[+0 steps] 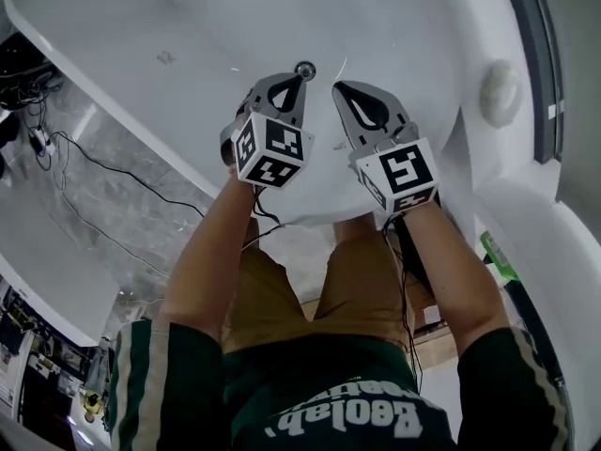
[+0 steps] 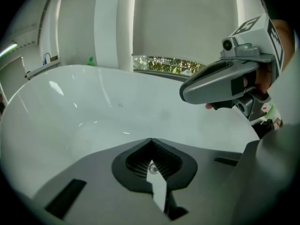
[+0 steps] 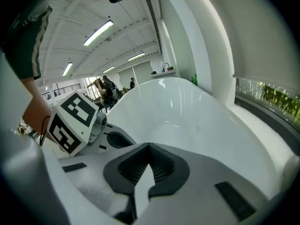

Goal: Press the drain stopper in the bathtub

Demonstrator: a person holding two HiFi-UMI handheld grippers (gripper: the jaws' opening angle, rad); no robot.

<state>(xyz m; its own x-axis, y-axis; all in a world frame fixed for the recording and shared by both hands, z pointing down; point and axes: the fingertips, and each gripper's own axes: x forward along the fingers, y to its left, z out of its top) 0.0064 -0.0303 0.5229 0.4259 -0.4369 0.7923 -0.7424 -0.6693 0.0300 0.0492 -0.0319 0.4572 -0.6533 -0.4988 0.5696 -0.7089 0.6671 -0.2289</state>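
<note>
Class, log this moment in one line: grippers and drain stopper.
left gripper: shut, tip by drain stopper | right gripper: shut, empty, alongside | contact: cannot tell

Upside-down "Geolab" on green shirt (image 1: 349, 380)

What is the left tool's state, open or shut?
Shut. On the left tool the tips meet with nothing between; the drain stopper shows through the gap behind them.
</note>
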